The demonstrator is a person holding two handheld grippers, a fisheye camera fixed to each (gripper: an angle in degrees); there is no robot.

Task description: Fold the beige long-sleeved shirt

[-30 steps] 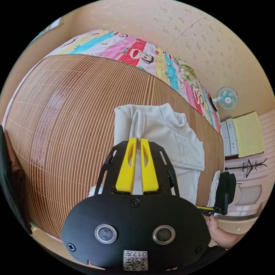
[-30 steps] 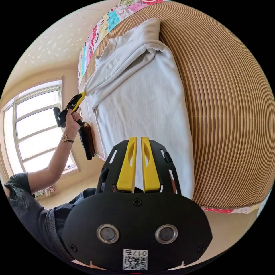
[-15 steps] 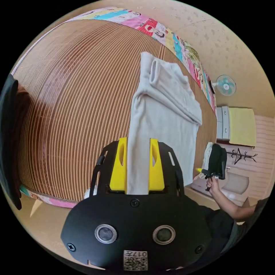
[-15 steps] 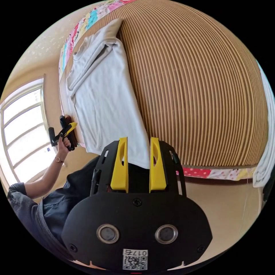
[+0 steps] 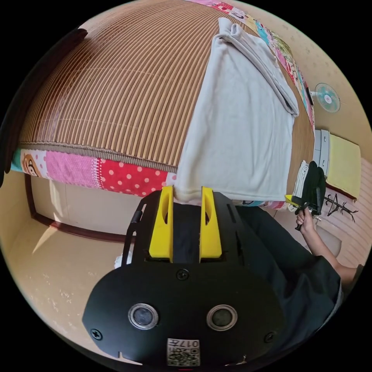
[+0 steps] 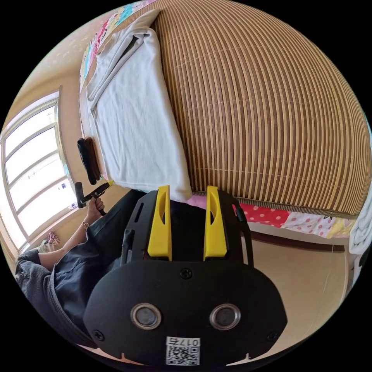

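Note:
The beige long-sleeved shirt (image 5: 240, 128) lies flat on the bamboo mat (image 5: 116, 89), folded into a long strip with its sleeves laid over the far end, its hem at the bed's near edge. My left gripper (image 5: 186, 192) hangs open just off that hem, nothing between its jaws. In the right gripper view the same shirt (image 6: 131, 116) stretches away on the mat (image 6: 271, 116), and my right gripper (image 6: 188, 190) is open beside its near corner, holding nothing. The right gripper (image 5: 298, 199) appears small at the shirt's other hem corner; the left gripper (image 6: 97, 190) appears small too.
A patterned quilt (image 5: 116, 174) edges the bed under the mat. Dark folded items (image 6: 88, 159) lie near the bed's edge by a window (image 6: 31, 166). A fan (image 5: 327, 97) and drawers (image 5: 323, 149) stand by the wall. The person's dark clothing (image 5: 286, 267) is close below.
Both grippers opened, let go of the shirt and drew back off the bed's edge. The shirt, held up a second ago, now lies flat on the mat.

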